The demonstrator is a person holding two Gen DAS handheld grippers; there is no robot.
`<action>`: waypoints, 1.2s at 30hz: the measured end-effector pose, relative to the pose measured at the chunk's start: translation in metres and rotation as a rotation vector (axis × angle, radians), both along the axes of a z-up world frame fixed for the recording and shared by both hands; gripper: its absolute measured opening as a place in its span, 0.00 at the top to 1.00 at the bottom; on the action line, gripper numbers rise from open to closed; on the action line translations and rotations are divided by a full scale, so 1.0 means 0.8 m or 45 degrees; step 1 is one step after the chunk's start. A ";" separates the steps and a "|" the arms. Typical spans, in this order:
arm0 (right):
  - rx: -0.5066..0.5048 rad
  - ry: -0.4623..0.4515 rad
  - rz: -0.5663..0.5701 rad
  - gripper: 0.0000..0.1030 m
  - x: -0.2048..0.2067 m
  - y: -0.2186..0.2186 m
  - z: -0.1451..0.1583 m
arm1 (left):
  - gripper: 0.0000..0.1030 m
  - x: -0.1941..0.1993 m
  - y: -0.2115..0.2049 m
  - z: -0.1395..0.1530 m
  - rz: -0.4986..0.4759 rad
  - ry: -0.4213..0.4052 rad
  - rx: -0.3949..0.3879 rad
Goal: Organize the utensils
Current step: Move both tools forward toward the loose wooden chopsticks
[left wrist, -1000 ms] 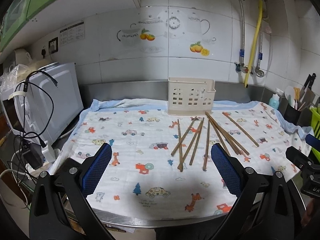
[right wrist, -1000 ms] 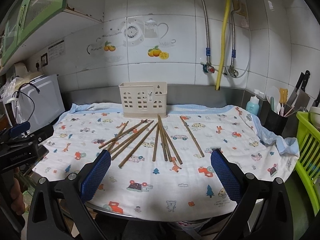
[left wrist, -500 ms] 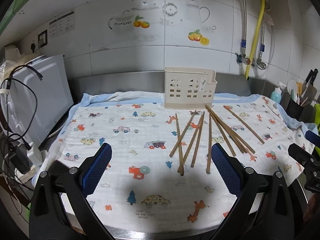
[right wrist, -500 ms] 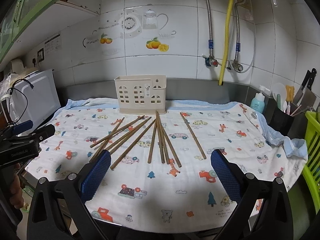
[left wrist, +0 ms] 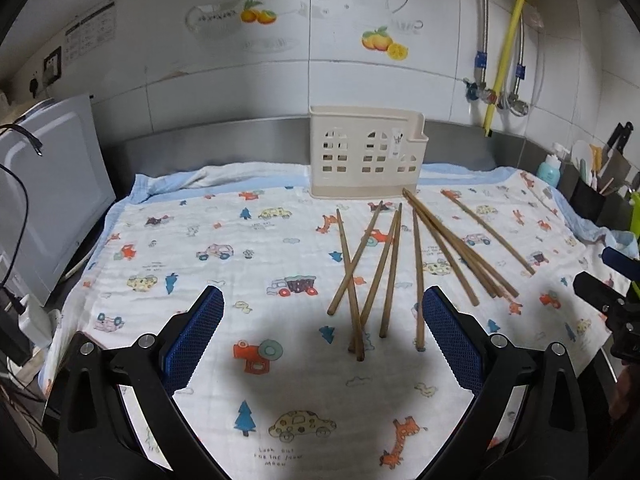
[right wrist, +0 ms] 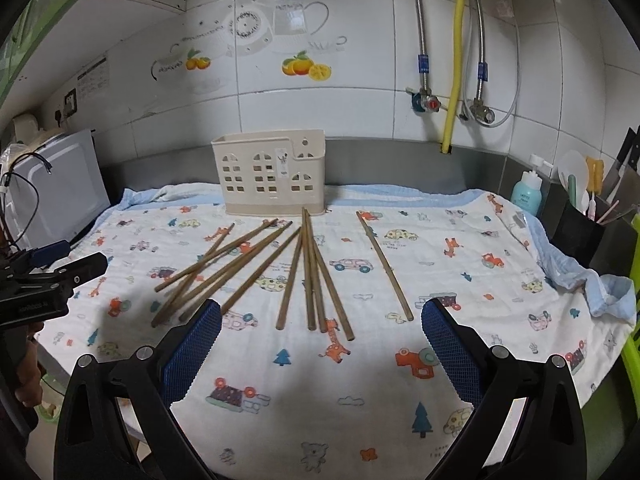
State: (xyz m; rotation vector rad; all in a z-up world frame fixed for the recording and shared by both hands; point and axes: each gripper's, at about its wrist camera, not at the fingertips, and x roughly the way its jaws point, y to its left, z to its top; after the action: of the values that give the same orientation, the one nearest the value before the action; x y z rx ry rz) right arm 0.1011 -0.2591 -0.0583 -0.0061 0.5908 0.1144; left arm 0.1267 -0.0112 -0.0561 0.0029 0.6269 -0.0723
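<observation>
Ahead of you, at the far edge of the printed cloth (left wrist: 256, 264), the cream utensil holder (left wrist: 366, 154) stands upright against the steel backsplash; through its cut-out windows you can see nothing inside, though the top opening is not visible from either view. Off to the far right, a black pot (right wrist: 578, 234) holds a few kitchen tools, and a small blue bottle (right wrist: 527, 194) stands just beside it. Your chopsticks (left wrist: 390, 264) all lie loose on the cloth, just in front of the holder, fanned toward you: a crossed cluster on the left, a tighter bundle in the middle whose far tips reach nearly to the holder's base, and one stick (right wrist: 385, 266) lying apart on the right. Your left gripper (left wrist: 322, 344) is spread wide with nothing between its blue pads (left wrist: 192, 336); it hangs over the near part of the cloth, and the near ends of the left cluster lie between its fingers in the view, not touched. Your right gripper (right wrist: 320, 356) is equally wide and holds nothing, with the near ends of the middle bundle showing between its fingers and the lone stick ending just beside the right pad (right wrist: 450, 354).
</observation>
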 end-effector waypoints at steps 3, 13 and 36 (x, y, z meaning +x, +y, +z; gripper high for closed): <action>0.002 0.022 0.000 0.06 0.010 -0.005 -0.008 | 0.06 0.012 0.000 -0.009 -0.015 0.015 0.006; 0.003 0.082 0.005 0.06 0.047 -0.021 -0.034 | 0.08 0.058 -0.005 -0.034 -0.096 0.073 0.012; 0.096 0.189 0.039 0.09 0.113 -0.063 -0.064 | 0.69 0.137 -0.002 -0.093 -0.278 0.289 -0.065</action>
State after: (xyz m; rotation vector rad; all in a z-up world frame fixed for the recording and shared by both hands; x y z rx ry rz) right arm 0.1918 -0.3097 -0.1099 0.0668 0.7344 0.1679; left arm 0.2362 -0.0132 -0.1309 0.0138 0.8503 -0.3030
